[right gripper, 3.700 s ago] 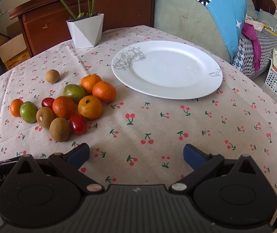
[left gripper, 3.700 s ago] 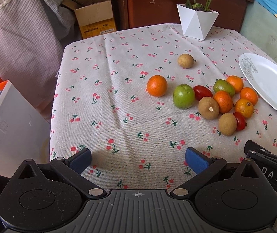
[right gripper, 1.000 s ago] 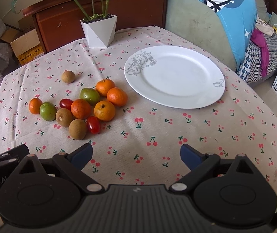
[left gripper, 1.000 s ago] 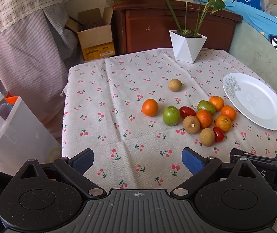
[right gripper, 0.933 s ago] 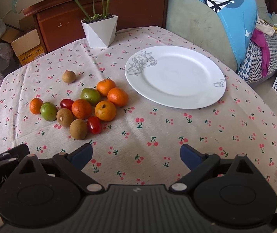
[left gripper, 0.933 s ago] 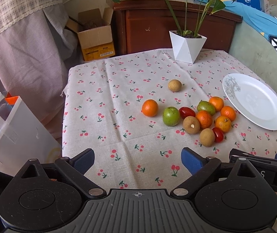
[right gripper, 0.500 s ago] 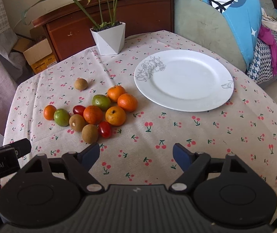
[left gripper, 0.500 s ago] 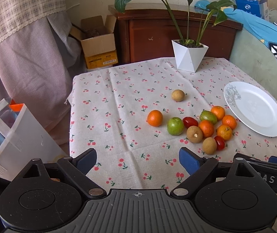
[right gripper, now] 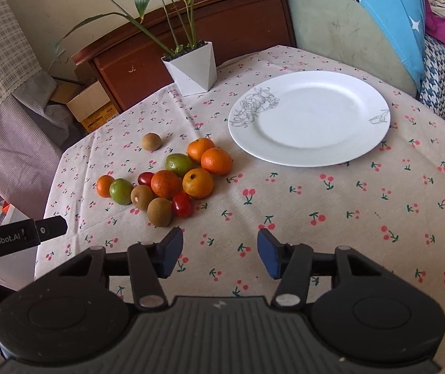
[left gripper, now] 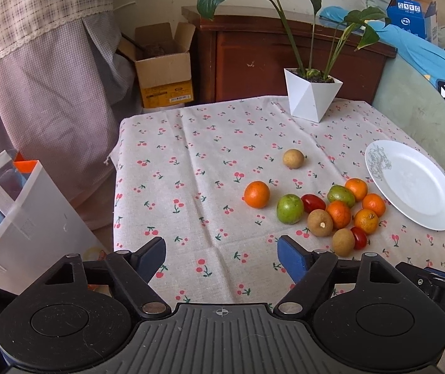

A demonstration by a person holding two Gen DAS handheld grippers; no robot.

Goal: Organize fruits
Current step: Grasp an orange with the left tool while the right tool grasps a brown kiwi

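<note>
Left gripper (left gripper: 220,254) above the cherry-print tablecloth (left gripper: 191,187), jaws closing on nothing, right gripper (right gripper: 219,251) likewise closing and empty, cluster of oranges, green fruits and cherry tomatoes (right gripper: 172,180) beside the bare white plate (right gripper: 309,118), one brown fruit (right gripper: 151,141) apart.

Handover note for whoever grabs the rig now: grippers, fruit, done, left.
Left gripper: jaws closing, nothing between them, held over the near cloth short of the fruit.
Right gripper: jaws closing, also empty, just short of the fruit pile.
Fruit: all on the cherry tablecloth. Main cluster of oranges, green fruits, brown fruits and red tomatoes sits left of the white plate. One brown fruit lies apart behind it; one orange at the cluster's far left.
Done: nothing, the plate holds no fruit.
Left: likely move every fruit to the plate; nearest brown fruit looks the easiest start.
</note>
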